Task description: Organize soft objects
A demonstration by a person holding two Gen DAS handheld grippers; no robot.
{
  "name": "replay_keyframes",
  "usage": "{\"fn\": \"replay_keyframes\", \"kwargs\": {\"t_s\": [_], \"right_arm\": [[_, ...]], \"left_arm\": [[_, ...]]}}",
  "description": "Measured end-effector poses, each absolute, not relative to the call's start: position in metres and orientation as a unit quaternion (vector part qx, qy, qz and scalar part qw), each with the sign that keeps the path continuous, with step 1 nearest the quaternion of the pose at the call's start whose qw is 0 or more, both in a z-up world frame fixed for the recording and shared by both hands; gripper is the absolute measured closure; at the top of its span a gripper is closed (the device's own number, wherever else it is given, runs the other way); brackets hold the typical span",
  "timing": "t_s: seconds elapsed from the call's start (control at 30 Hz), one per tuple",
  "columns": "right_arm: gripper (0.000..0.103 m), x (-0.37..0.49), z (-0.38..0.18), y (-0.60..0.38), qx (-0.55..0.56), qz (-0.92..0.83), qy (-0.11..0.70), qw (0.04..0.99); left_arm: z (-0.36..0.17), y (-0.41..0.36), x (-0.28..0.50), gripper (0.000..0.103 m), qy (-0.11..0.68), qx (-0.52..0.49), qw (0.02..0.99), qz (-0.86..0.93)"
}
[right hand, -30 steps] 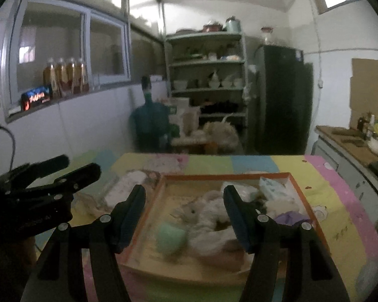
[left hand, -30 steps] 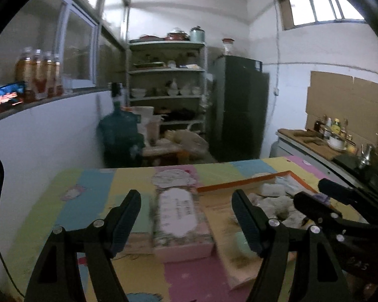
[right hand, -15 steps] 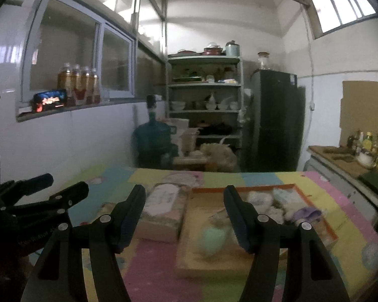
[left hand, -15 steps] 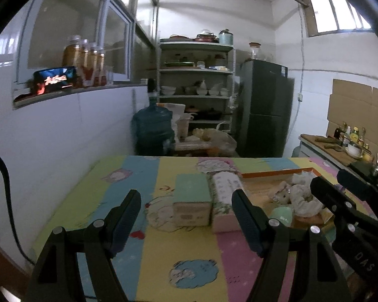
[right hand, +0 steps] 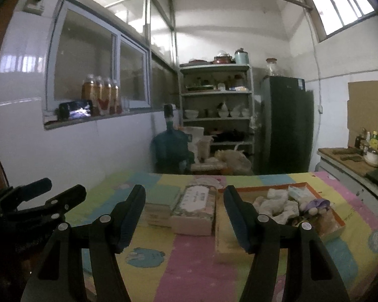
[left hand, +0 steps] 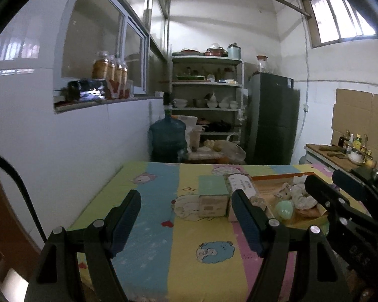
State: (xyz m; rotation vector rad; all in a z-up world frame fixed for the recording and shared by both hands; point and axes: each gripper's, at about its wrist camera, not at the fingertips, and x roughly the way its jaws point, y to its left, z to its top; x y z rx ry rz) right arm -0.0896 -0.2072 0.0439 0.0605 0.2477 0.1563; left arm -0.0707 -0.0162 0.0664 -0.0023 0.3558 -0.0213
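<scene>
An orange-rimmed tray (right hand: 339,220) on the colourful table holds several soft toys: a white plush (right hand: 272,205), a purple one (right hand: 315,204) and a pale green ball (left hand: 285,209). The tray also shows in the left wrist view (left hand: 267,177). A green box (left hand: 212,196) and a floral tissue box (right hand: 194,211) lie side by side left of the tray. My left gripper (left hand: 186,220) is open and empty, held back above the table's near part. My right gripper (right hand: 185,216) is open and empty, short of the tissue box and tray.
The table (left hand: 148,226) stands against a white wall on the left. Beyond its far edge stand a blue water jug (left hand: 167,141), a shelf unit (left hand: 206,95) and a dark fridge (left hand: 273,118). A counter with bottles (left hand: 350,148) is at the right.
Both grippers have pulled back and up from the tray and boxes, which now look smaller and farther. Both stayed open and empty.
</scene>
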Motion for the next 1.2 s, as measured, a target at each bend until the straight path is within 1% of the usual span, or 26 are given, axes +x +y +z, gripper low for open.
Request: {"fn": "replay_keyframes", "kwargs": {"t_s": [0.2, 0.33, 0.5, 0.73, 1.2], "right_arm": [[0.037, -0.121, 0.043, -0.197, 0.014, 0.055, 0.112, 0.992], [0.029, -0.139, 0.036, -0.199, 0.023, 0.046, 0.12, 0.991], [0.029, -0.153, 0.026, -0.213, 0.044, 0.02, 0.153, 0.987], [0.029, -0.182, 0.022, -0.222, 0.042, -0.036, 0.134, 0.989], [0.029, -0.197, 0.022, -0.22, 0.046, -0.038, 0.117, 0.991]], "left_arm": [[0.062, -0.015, -0.096, 0.029, 0.167, -0.005, 0.986, -0.011], [0.054, -0.021, -0.111, 0.029, 0.167, -0.012, 0.985, -0.03], [0.045, -0.031, -0.129, 0.029, 0.155, -0.019, 0.987, -0.042], [0.04, -0.047, -0.146, 0.029, 0.15, -0.001, 0.988, -0.048], [0.04, -0.04, -0.153, 0.029, 0.149, -0.01, 0.988, -0.03]]}}
